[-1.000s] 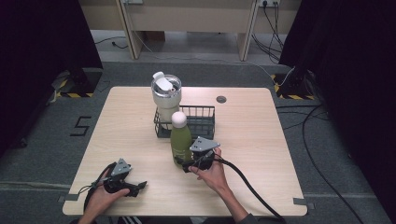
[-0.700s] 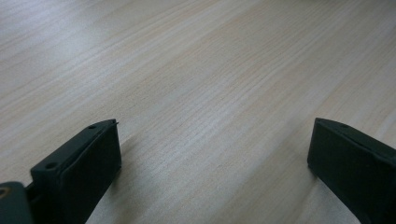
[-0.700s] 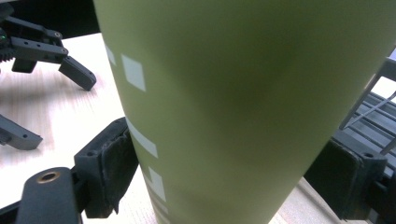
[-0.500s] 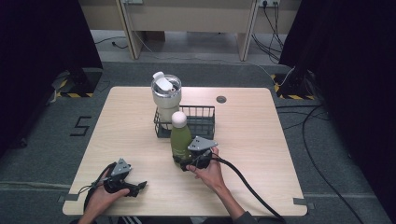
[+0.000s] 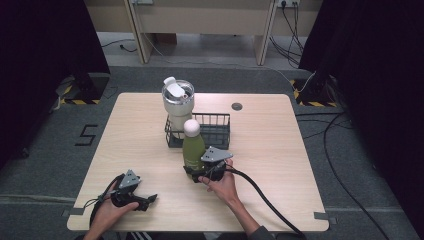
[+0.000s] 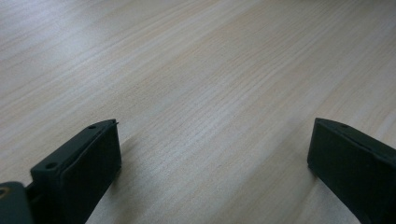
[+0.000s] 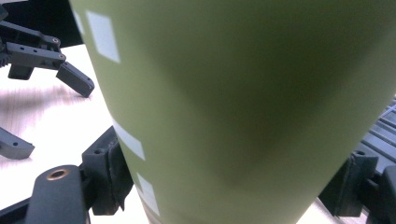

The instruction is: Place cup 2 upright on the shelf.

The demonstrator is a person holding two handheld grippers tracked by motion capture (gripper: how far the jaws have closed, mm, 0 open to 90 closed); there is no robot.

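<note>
So the right gripper (image 5: 196,176) is clamped on the green bottle (image 5: 193,150), standing upright mid-desk (image 5: 280,150), just in front of the wire basket (image 5: 216,131). Left gripper (image 5: 145,201) rests spread apart, near the front-left corner.

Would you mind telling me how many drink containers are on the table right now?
2. A green bottle stands in front of the wire basket, clamped by the right gripper; a white tumbler stands in the basket's left end.
</note>
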